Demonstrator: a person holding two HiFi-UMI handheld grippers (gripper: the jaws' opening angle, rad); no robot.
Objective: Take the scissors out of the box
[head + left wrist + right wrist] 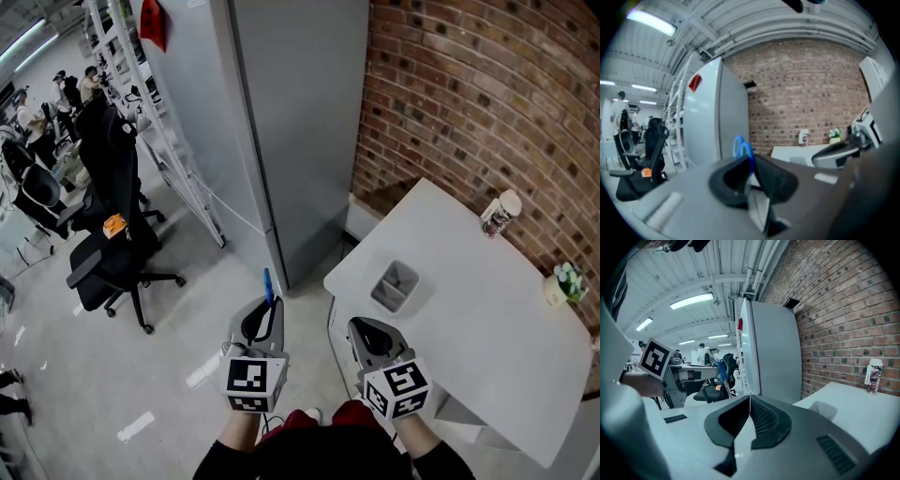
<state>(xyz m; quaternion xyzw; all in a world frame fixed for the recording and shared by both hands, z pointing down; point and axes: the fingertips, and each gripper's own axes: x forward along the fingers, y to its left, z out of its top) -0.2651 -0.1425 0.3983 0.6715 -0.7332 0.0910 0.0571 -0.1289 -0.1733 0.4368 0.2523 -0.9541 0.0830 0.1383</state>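
Lower centre, our left gripper (267, 311) clamps blue scissors (268, 283), seemingly by the blades; our right gripper (367, 336) beside it is closed, empty, below the box (395, 287).

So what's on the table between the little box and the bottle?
Nothing. In the head view, only bare white table lies between the box and the bottle.
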